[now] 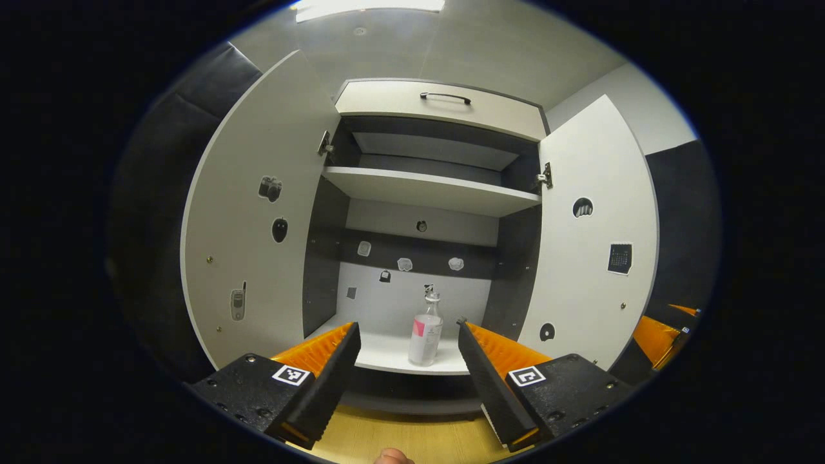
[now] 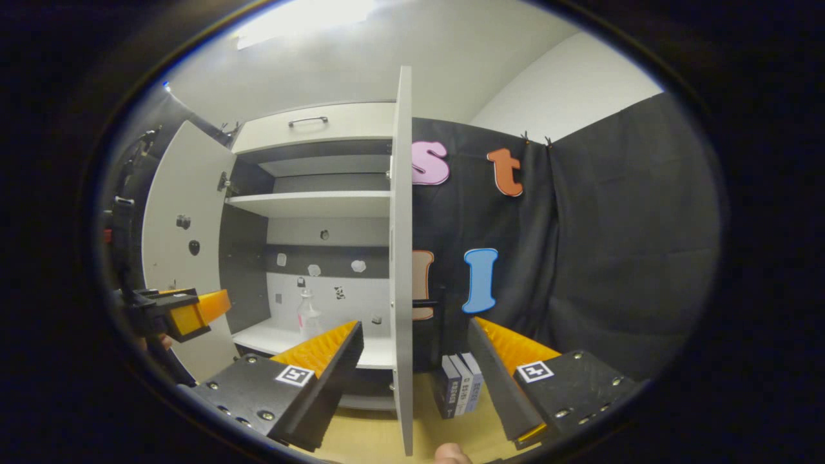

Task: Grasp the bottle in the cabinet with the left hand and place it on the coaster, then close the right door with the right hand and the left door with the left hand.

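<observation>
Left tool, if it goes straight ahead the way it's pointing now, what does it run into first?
Most likely the bottle. In the left gripper view, the left tool is open, and the bottle stands upright between its fingertips, near the front of the cabinet's lower shelf. Nothing seems to lie between them, though depth is hard to judge.

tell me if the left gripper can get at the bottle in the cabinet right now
Probably yes. Both doors stand open, the bottle stands alone on the lower shelf, and the open left gripper points straight at it.
</observation>
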A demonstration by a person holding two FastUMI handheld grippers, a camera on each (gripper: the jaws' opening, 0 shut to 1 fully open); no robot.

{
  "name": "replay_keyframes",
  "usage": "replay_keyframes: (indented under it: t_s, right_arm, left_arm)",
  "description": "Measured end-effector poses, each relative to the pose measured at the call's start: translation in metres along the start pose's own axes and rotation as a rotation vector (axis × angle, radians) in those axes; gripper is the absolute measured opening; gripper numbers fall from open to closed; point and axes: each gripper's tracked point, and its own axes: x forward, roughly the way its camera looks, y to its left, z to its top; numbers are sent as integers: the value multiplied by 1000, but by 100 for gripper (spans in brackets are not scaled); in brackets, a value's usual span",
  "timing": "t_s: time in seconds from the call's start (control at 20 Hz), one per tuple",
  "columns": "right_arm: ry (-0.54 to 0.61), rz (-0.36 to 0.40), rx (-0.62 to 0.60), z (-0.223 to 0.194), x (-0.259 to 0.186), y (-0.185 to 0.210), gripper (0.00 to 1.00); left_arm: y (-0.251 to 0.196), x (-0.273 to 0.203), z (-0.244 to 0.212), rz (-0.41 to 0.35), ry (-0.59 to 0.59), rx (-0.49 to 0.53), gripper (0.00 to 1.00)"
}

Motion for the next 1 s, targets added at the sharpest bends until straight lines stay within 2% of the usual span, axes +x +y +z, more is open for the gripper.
replay_keyframes:
  t_s: [1.0]
  right_arm:
    - [11, -29, -9, -5, 2, -8, 99]
  left_arm:
    - [-7, 7, -10, -31, 32, 11, 96]
